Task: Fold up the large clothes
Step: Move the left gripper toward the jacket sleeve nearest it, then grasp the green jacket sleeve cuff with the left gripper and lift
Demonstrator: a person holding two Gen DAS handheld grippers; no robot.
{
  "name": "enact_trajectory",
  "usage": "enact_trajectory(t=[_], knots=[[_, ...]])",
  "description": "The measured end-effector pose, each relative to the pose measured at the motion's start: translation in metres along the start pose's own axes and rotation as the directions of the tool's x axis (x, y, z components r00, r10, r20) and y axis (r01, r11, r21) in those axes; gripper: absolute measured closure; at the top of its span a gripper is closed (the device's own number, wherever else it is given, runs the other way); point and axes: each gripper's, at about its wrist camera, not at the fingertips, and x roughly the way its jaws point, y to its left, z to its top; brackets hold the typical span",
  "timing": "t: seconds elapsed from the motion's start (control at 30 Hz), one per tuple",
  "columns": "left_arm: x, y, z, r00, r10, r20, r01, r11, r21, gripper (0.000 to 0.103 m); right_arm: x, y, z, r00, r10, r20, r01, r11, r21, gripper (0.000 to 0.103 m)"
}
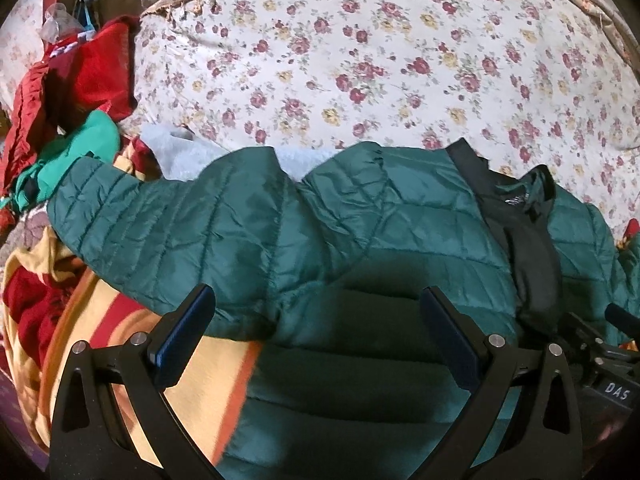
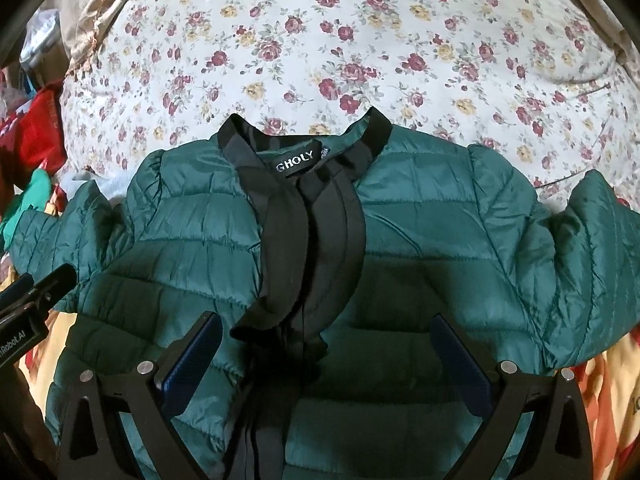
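Right wrist: green quilted jacket [image 2: 420,240] spread flat, black placket, sleeves out; both grippers' fingers apart.

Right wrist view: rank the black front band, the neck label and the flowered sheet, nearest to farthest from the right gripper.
From the right gripper, both fingers open over the green jacket:
1. Black front band, its lower end just ahead, between the fingers.
2. Neck label, farther up, inside the collar.
3. Flowered sheet, beyond the collar, at the top of the view.

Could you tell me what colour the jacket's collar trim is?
Black, on the collar trim of the green jacket; clearest in the right wrist view.
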Motion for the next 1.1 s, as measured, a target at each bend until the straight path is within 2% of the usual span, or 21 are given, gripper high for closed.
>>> enact_trajectory(t=[0.5,0.6,0.73,0.9,1.1], knots=[[0.011,0.043,0.011,0.996,0.089,0.019,-0.089,0.996,-0.027,0.001,0.014,0.012,0.006,1.0,0.015,-0.017,-0.015,1.0,-0.026,0.0],[0.014,0.062,0.013,0.993,0.116,0.018,-0.116,0.993,-0.037,0.001,0.012,0.012,0.006,1.0,0.018,-0.015,-0.019,0.999,-0.029,0.0],[0.018,0.101,0.022,0.99,0.138,-0.002,-0.137,0.984,-0.11,0.001,0.011,0.012,0.005,1.0,0.02,-0.02,-0.02,0.999,-0.029,0.0],[0.029,0.162,0.037,0.97,0.241,-0.026,-0.241,0.948,-0.209,0.001,0.012,0.01,0.002,0.999,0.03,-0.033,-0.031,0.999,-0.026,0.0],[0.048,0.231,0.052,0.932,0.355,-0.069,-0.36,0.887,-0.289,0.001,0.011,0.01,0.001,0.998,0.045,-0.035,-0.045,0.999,-0.022,0.0]])
